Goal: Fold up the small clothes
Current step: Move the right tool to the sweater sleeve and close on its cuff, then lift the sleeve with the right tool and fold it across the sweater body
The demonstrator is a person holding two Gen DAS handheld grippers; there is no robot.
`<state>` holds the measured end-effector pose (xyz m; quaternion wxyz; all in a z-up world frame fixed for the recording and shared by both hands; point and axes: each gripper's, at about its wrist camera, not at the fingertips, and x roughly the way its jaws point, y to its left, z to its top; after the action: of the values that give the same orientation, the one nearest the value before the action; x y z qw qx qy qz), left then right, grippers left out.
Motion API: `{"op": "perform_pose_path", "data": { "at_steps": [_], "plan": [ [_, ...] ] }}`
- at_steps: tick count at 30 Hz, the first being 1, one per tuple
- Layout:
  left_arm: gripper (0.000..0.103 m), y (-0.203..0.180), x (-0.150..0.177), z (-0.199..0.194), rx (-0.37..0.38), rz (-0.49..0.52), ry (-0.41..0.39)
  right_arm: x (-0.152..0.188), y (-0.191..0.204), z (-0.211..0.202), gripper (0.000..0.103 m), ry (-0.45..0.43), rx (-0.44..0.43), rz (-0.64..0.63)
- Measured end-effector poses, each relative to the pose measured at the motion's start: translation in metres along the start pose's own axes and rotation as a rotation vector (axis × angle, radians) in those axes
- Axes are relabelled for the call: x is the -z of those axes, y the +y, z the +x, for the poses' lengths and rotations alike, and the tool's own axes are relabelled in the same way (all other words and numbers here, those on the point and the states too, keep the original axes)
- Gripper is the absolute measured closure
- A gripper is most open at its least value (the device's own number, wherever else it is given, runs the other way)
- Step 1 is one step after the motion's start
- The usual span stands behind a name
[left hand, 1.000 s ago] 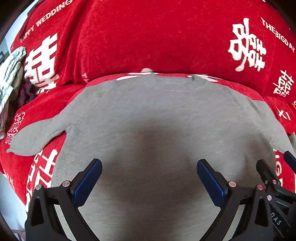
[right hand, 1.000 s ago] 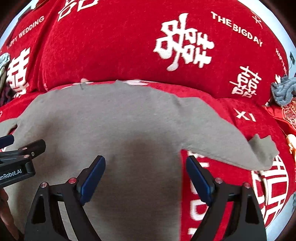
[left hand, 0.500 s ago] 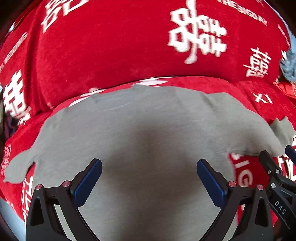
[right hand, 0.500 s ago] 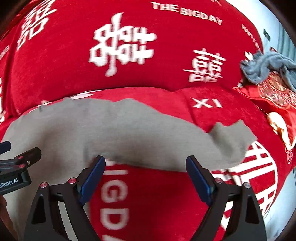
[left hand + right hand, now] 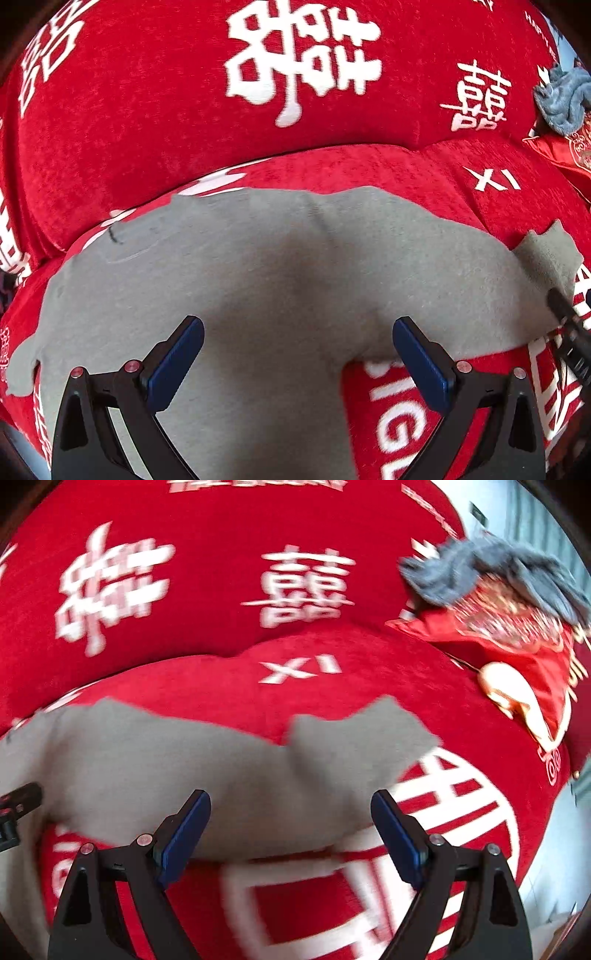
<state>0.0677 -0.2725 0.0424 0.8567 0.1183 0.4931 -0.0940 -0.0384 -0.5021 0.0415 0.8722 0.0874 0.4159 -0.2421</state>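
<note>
Shirt flat, no fold yet.
Grey shirt (image 5: 258,295) spread on the sofa (image 5: 184,110); both grippers' jaws wide, empty, right gripper (image 5: 291,830) over the sleeve (image 5: 354,746), left gripper (image 5: 297,354) mid-body.

The red plush sofa cover (image 5: 147,122) is where pretty much all the lettering is, woven in white. Big double-happiness character 囍 (image 5: 303,59) on the backrest, a smaller 囍 (image 5: 476,98) to its right, and "XI" (image 5: 493,179) on the seat part. Lower down by the grey knit top's hem there's "BIG" (image 5: 391,410), cut off. Right wrist view shows the same "XI" (image 5: 299,668); the line of letters along the top edge is too blurred to read.
</note>
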Motion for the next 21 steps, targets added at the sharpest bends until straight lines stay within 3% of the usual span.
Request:
{"op": "perform_pose_path", "data": {
  "at_steps": [6,7,10,11,13,15,21],
  "plan": [
    [0.001,-0.011,-0.004,0.016,-0.006,0.006,0.023,-0.011,-0.063,0.044,0.02,0.065,-0.015,0.156],
    [0.001,-0.01,-0.003,0.017,-0.007,0.004,0.024,-0.016,-0.063,0.046,0.02,0.03,-0.01,0.141],
    [0.001,-0.006,-0.003,0.02,-0.006,-0.016,0.026,-0.03,-0.056,0.063,0.025,0.032,-0.038,0.092],
    [0.001,-0.004,-0.003,0.021,-0.007,-0.023,0.026,-0.035,-0.052,0.069,0.033,0.021,-0.035,0.061],
    [0.001,0.002,-0.005,0.023,-0.009,-0.04,0.029,-0.038,-0.048,0.074,0.09,0.019,-0.009,0.016],
    [0.001,0.008,-0.008,0.022,-0.009,-0.052,0.025,-0.039,-0.054,0.07,0.091,0.013,-0.086,0.042],
    [0.001,0.028,-0.024,0.029,-0.003,-0.126,0.043,-0.03,-0.106,0.02,0.091,-0.136,-0.144,0.241]
  ]
}}
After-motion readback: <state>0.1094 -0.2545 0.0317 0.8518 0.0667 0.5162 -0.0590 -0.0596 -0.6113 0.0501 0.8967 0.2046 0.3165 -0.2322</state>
